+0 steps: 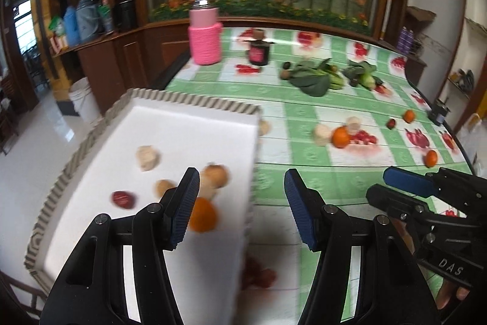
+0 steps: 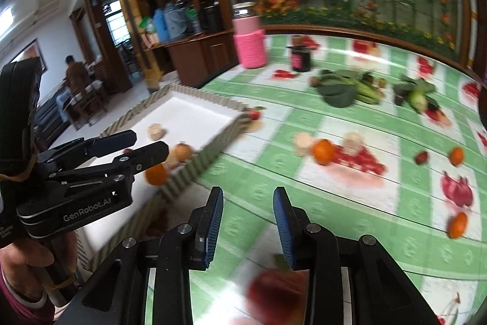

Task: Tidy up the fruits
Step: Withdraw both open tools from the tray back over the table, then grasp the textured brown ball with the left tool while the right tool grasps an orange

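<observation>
At the left edge of the desk (image 1: pixel 304 172), which is covered by a green-and-white checked cloth printed with fruit, sits a shallow white rectangular tray with a corrugated striped rim (image 1: pixel 91 139). It serves as the collecting place and already holds a pale knobbly fruit (image 1: pixel 147 157), two tan round fruits, a dark red fruit (image 1: pixel 122 199) and a round orange citrus fruit (image 1: pixel 203 215), grouped near its near right side.

The left gripper (image 1: pixel 242 203) hangs over the tray's right rim with its blue-padded jaws moderately apart and nothing between them, a posture that fits a fruit having been let go there.

Toward the middle of the desk lie fruits not yet gathered: two pale fruits beside a larger orange citrus (image 1: pixel 341 136), with a small dark fruit (image 2: pixel 421 157) and two more small oranges (image 2: pixel 456 156) nearer the right edge. Leafy green vegetables (image 1: pixel 313 78) lie toward the far edge, apart from the fruit.

The right gripper (image 2: pixel 248 221) points down at the cloth near the front edge, jaws narrowly apart and empty, probably set to reach for a loose fruit.
</observation>
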Demonstrator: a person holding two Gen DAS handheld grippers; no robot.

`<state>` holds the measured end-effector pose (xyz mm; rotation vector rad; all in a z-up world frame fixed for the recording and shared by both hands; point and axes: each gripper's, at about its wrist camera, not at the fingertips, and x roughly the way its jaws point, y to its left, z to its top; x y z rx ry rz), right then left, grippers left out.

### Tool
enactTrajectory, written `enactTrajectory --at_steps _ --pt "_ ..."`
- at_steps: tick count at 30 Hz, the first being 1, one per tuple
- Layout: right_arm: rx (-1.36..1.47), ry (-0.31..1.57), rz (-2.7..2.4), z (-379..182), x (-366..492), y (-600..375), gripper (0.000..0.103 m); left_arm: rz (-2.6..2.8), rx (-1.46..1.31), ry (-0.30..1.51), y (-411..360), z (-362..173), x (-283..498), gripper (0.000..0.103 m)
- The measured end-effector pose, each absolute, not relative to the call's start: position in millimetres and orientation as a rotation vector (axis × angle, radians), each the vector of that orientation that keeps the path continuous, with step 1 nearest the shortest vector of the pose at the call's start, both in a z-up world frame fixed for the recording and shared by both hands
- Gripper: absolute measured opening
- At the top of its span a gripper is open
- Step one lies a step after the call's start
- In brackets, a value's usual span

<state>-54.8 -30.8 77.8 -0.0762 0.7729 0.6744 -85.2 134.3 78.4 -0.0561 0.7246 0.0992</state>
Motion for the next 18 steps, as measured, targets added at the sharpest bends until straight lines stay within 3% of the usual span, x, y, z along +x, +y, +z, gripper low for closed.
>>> enactTrajectory --at_steps 18 --pt "0.049 0.817 0.490 59 -15 -151 0.033 -0.033 -0.043 0.847 72 51 -23 0.058"
